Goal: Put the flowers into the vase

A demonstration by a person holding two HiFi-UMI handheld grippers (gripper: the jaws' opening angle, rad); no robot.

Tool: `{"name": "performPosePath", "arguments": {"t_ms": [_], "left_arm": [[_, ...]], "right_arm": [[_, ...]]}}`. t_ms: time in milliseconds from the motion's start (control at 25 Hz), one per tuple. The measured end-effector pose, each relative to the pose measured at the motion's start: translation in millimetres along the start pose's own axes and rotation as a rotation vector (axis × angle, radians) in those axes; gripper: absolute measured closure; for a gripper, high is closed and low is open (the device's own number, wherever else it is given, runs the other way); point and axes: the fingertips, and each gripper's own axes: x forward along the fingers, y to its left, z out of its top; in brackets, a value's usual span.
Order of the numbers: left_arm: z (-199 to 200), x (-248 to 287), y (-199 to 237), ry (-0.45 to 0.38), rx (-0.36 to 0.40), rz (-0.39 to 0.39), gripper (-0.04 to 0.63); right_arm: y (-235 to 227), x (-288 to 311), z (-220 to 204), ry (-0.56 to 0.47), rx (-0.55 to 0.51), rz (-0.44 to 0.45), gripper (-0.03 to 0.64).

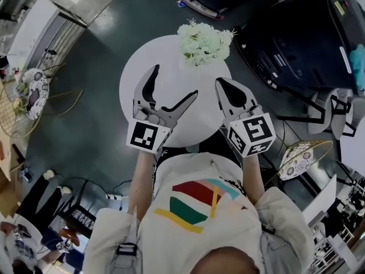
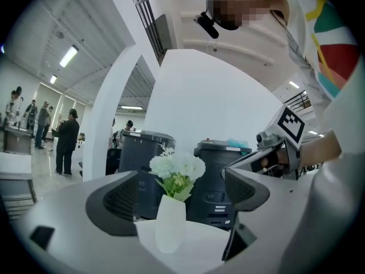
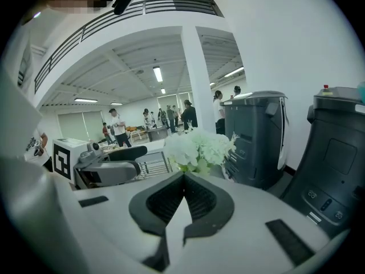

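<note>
A bunch of pale green-white flowers [image 1: 203,42] stands in a white vase [image 2: 170,222] at the far edge of the round white table [image 1: 171,67]. In the left gripper view the flowers [image 2: 177,169] rise upright from the vase, framed between my left gripper's jaws but well beyond them. My left gripper [image 1: 174,85] hovers over the table's near left, open and empty. Right of it, my right gripper [image 1: 224,86] is shut with nothing between its pads; the flowers [image 3: 199,149] show just past its tips.
Dark grey wheeled bins [image 1: 296,39] stand right of the table, close to its edge. A patterned white dish on a wire stand [image 1: 301,157] sits at the near right; another one [image 1: 34,90] is at the left. People stand far off in the hall.
</note>
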Motion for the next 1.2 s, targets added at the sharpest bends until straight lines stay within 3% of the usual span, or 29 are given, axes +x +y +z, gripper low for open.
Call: {"name": "performPosePath", "arguments": {"t_ms": [80, 160, 200, 280, 400, 440, 600, 720, 1200], "left_arm": [[11.5, -16.4, 3.0, -0.018, -0.003, 0.028, 0.114], [27.3, -28.9, 8.1, -0.046, -0.007, 0.058, 0.16], [35.8, -34.2, 11.3, -0.06, -0.01, 0.071, 0.206], [53.1, -44.6, 21.7, -0.088, -0.011, 0.114, 0.37], [76.2, -59.0, 46.8, -0.08, 0.049, 0.262, 0.571], [81.8, -65.5, 51.4, -0.067, 0.072, 0.31, 0.588], [106.5, -81.8, 60.9, -0.082, 0.084, 0.387, 0.588], [122.8, -86.3, 64.7, -0.106, 0.09, 0.412, 0.588], [130.1, -84.7, 54.9, -0.115, 0.076, 0.391, 0.588]], "right_arm": [[12.4, -0.5, 4.6, -0.014, -0.01, 0.018, 0.606], [22.3, 0.2, 8.5, -0.025, -0.015, 0.036, 0.607], [26.6, 1.1, 10.3, -0.03, -0.015, 0.047, 0.607], [35.7, 3.8, 17.6, -0.056, -0.017, 0.066, 0.606], [51.5, 1.9, 44.2, -0.154, -0.075, 0.077, 0.607], [58.7, -3.5, 52.3, -0.182, -0.106, 0.08, 0.607], [77.6, -20.3, 80.6, -0.265, -0.193, 0.104, 0.607], [78.9, -21.9, 88.9, -0.295, -0.173, 0.117, 0.606], [97.0, -21.1, 116.0, -0.362, -0.122, 0.197, 0.607]]}}
